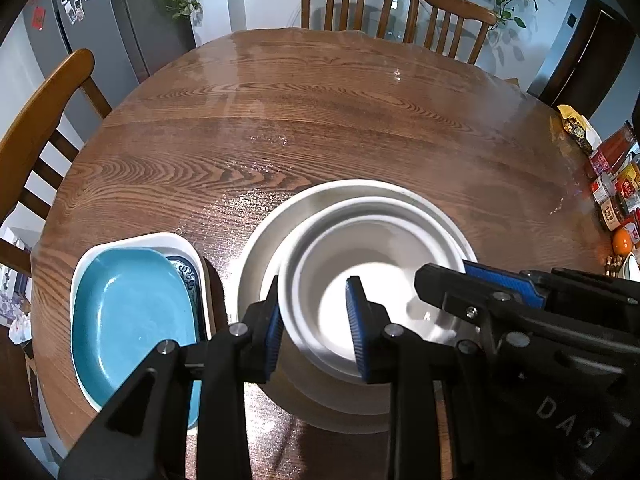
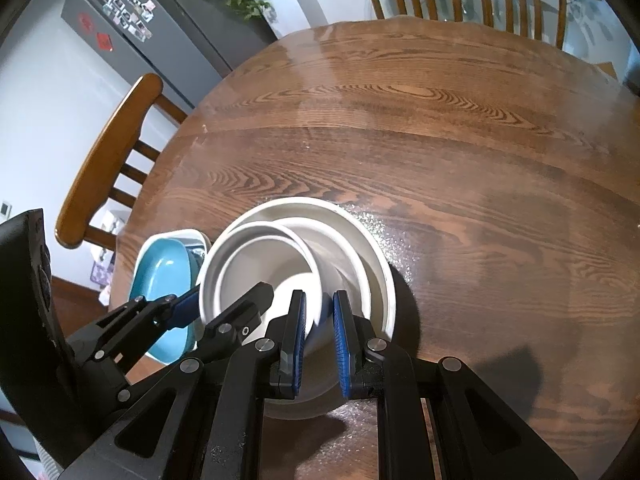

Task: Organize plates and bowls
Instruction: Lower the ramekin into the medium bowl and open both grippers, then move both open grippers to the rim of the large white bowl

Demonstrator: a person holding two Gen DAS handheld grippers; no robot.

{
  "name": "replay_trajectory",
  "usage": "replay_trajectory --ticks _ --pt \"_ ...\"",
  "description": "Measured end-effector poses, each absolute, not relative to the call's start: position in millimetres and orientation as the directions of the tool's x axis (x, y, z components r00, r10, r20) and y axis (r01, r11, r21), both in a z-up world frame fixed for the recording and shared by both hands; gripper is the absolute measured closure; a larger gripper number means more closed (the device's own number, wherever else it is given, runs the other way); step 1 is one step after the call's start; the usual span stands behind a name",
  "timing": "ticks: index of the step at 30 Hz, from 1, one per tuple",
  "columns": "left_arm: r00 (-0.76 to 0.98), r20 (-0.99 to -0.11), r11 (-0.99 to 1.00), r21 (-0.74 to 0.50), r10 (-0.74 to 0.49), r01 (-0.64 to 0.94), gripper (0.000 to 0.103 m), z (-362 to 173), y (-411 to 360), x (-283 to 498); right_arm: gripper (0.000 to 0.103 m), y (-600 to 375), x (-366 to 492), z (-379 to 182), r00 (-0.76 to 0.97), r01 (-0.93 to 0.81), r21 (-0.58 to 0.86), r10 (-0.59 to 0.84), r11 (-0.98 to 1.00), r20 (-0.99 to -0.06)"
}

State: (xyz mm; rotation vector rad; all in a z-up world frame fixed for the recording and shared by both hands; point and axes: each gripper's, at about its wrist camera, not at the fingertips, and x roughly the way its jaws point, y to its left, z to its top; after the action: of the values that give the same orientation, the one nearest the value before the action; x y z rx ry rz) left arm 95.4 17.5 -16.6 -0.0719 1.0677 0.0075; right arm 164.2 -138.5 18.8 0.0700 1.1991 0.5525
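Observation:
A large white bowl (image 1: 360, 188) stands on the round wooden table (image 1: 320, 120). A smaller white bowl (image 1: 380, 240) sits inside it, leaning a little to one side (image 2: 256, 256). My left gripper (image 1: 315, 300) is shut on the small bowl's left rim, one pad outside the wall and one inside. My right gripper (image 2: 320, 304) is shut on the right wall of the same bowl and also shows in the left wrist view (image 1: 448, 276). Whether the small bowl rests on the large one is hidden. Left of the bowls, a turquoise plate (image 1: 132, 320) lies in a white rectangular dish (image 1: 176, 238) over a blue-patterned plate (image 1: 186, 276).
Wooden chairs stand at the far side (image 1: 348, 0) and the left (image 1: 44, 104) of the table. Snack packets and jars (image 1: 616, 176) and an orange (image 1: 622, 240) crowd the right edge. A grey fridge (image 2: 160, 28) stands behind on the left.

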Motion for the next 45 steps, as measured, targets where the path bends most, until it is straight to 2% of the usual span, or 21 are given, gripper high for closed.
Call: replay_trajectory --ticks 21,23,31,34,39,40,43,45 --pt "0.499 -0.866 0.998 -0.058 -0.034 -0.032 0.072 -9.7 18.7 92.4 0.087 -139.8 159.8 30.2 0.299 -0.372 0.310 0.429 0.875 -0.852" --pt "0.514 -0.858 0.998 -0.053 -0.030 -0.030 0.064 -4.2 17.5 90.4 0.087 -139.9 157.7 35.0 0.312 -0.376 0.306 0.431 0.874 -0.847" --pt "0.572 -0.820 0.999 -0.034 -0.016 -0.021 0.048 16.4 13.5 79.9 0.087 -140.1 142.2 62.1 0.390 -0.410 0.272 0.437 0.870 -0.810" --pt "0.591 -0.807 0.999 -0.028 -0.010 -0.021 0.038 23.6 14.0 74.5 0.087 -143.7 135.9 71.2 0.419 -0.413 0.260 0.435 0.873 -0.797" --pt "0.611 -0.792 1.000 -0.021 -0.006 -0.019 0.031 30.8 14.2 65.5 0.087 -155.4 130.1 81.1 0.447 -0.394 0.262 0.433 0.881 -0.782" --pt "0.614 -0.789 1.000 -0.019 -0.003 -0.019 0.028 32.1 13.7 63.6 0.084 -158.5 129.4 82.2 0.451 -0.388 0.266 0.433 0.883 -0.780" --pt "0.621 -0.784 1.000 -0.016 -0.002 -0.017 0.025 35.1 13.4 59.0 0.063 -167.4 126.0 84.3 0.466 -0.363 0.277 0.430 0.890 -0.773" --pt "0.623 -0.782 1.000 -0.017 -0.002 -0.018 0.022 36.3 14.5 56.0 0.058 -174.3 123.5 86.1 0.476 -0.347 0.286 0.430 0.893 -0.767"
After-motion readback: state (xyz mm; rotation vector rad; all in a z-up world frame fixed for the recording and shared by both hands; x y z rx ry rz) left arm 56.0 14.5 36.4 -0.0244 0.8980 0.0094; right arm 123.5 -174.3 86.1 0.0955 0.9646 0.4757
